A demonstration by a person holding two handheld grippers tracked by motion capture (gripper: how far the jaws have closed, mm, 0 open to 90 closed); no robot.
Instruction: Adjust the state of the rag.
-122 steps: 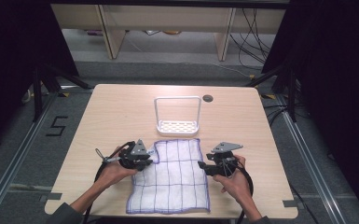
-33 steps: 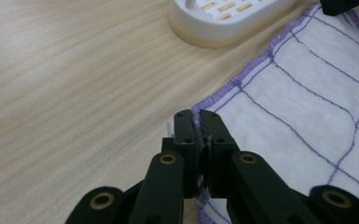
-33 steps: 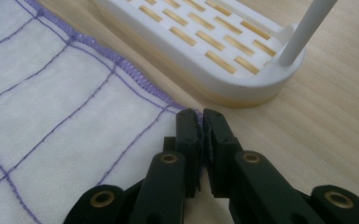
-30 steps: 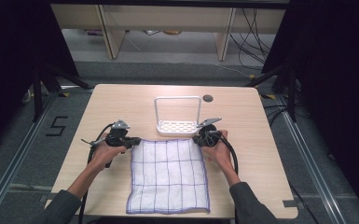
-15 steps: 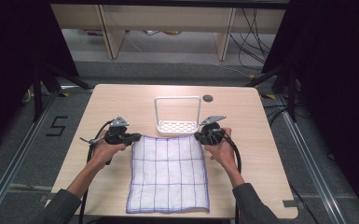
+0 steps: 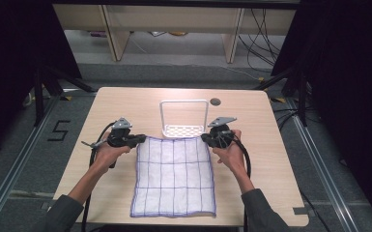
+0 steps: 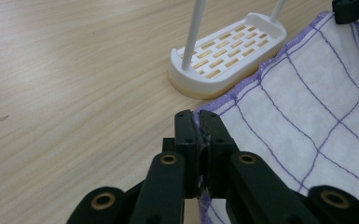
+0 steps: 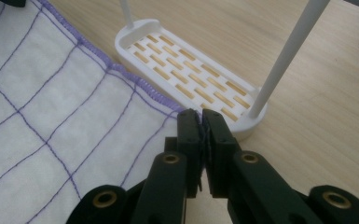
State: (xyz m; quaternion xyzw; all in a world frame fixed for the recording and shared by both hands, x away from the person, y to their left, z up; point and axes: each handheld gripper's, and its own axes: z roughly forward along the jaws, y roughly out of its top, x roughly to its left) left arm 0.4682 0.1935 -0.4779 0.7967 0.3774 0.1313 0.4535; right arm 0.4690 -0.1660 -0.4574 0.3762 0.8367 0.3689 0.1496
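Where the white woven cloth with a purple grid and purple stitched hem [image 6: 174, 176] reaches its far edge, each of its two far corners sits between a pair of black jaws. Left gripper [image 7: 199, 122]: jaws pressed together on the cloth's far left corner, the hem caught between the tips (a sliver of purple stitching shows in the seam between them). From that pinch the cloth runs off to the right of the jaws and back under them, slightly raised near the tips. Right gripper [image 8: 201, 120]: jaws likewise closed on the far right corner, the hem entering the tips from the left, the cloth body spreading to the left of and below the jaws.

White slotted plastic rack base with thin upright white wire handle [image 7: 228, 51]: just ahead of the left jaws and to their right, its near rim touching or slightly overlapped by the cloth's far hem. In the right gripper view the same rack [image 8: 186, 70] lies ahead of the jaws and to their left, one upright post just beyond the tips on the right.

Seen from the high view, the left gripper [image 6: 137, 139] and right gripper [image 6: 205, 137] stand at the cloth's far corners, the cloth lying flat towards the person on the pale wooden table [image 6: 125, 104], rack [image 6: 184, 129] between the two jaw sets.
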